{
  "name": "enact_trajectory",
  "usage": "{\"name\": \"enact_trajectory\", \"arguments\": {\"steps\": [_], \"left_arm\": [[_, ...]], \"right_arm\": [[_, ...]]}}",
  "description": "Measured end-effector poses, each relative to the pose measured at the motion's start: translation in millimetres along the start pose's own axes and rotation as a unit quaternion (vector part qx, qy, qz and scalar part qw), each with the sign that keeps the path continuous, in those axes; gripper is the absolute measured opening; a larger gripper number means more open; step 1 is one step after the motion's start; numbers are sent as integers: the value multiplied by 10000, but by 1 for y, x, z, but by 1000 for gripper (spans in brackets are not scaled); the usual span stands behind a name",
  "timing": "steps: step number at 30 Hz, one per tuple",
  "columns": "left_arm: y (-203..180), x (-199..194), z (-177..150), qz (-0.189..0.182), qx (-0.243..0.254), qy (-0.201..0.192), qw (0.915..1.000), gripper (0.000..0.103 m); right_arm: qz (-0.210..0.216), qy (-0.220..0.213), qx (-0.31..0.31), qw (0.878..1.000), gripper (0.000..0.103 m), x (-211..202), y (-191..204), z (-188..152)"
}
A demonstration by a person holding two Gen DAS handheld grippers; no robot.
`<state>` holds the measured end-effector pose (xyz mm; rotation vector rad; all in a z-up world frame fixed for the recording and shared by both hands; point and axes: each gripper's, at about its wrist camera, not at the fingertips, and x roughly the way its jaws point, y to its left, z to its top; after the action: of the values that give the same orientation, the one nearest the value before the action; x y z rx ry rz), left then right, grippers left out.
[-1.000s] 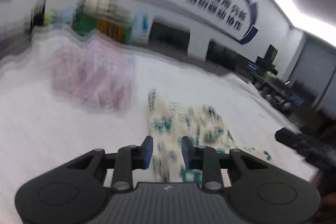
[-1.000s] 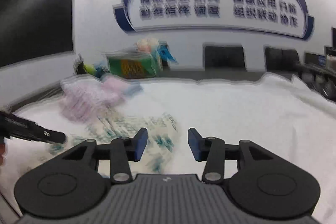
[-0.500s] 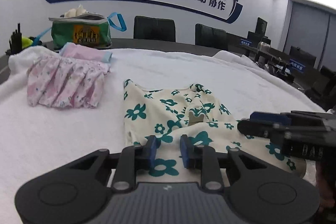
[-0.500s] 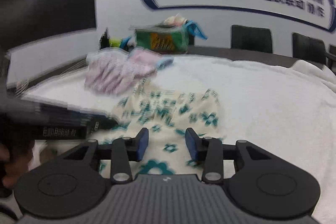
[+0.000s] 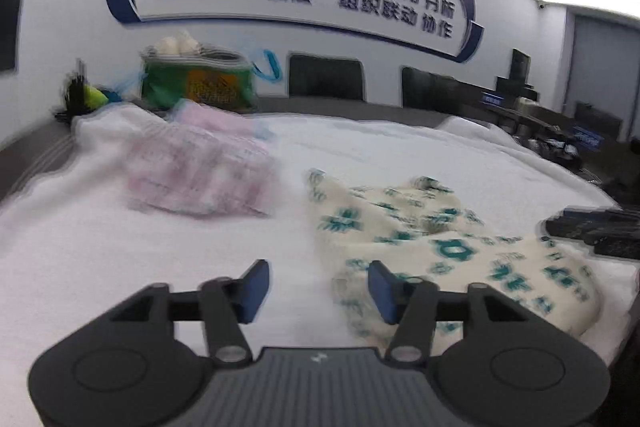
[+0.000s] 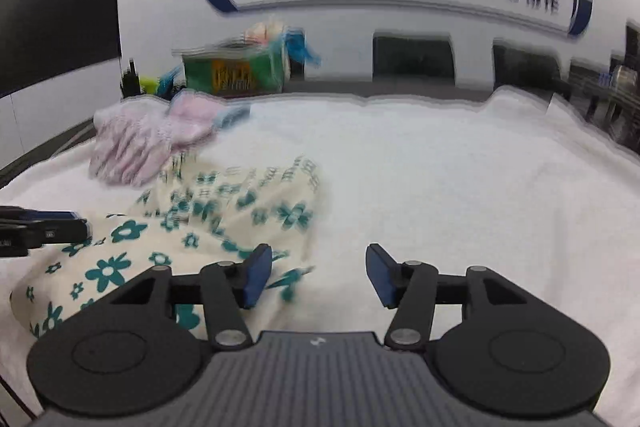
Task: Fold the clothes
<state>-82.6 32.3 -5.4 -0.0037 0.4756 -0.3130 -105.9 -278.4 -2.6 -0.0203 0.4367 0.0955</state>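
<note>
A: Where does the cream cotton garment with teal flower print (image 5: 448, 247) lie?

B: Rumpled on the white towel-covered table (image 5: 120, 259), near its front edge; a pink floral garment (image 5: 200, 175) lies beyond it.

A: The grippers?

B: The left gripper (image 5: 316, 287) and the right gripper (image 6: 318, 275) flank the garment, jaws opening, nothing between them: released, grasping nothing.

A: How is the step best done?

B: Judged: seat each pad pair over one hem corner, pinch a single layer, then lift both evenly so the fold lands straight
</note>
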Motion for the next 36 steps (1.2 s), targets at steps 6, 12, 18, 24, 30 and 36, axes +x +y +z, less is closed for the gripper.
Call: {"name": "enact_trajectory", "arguments": {"steps": [6, 12, 18, 24, 30, 36], "left_arm": [[-5, -32, 4, -1650, 1055, -247, 9803, 71], [-48, -28, -5, -2158, 2524, -226, 9430, 75], [-67, -33, -26, -2228, 3505, -311, 9091, 80], [-86, -4, -37, -1264, 4418, -236, 8879, 80], [-78, 11, -32, -1313, 4686, -293, 8731, 80], [-83, 25, -13, -1407, 5008, -408, 8531, 80]], "right_arm": [[1521, -739, -1787, 9693, 83, -50, 13, -15], [2483, -439, -3834, 8885, 85, -40, 61, -38], [2713, 139, -3655, 8903, 49, -7, 57, -27], [3626, 774, -2766, 8866, 39, 24, 25, 29], [3980, 913, -2461, 8791, 39, 38, 2, 57], [4205, 916, -2536, 8663, 39, 45, 5, 57]]}}
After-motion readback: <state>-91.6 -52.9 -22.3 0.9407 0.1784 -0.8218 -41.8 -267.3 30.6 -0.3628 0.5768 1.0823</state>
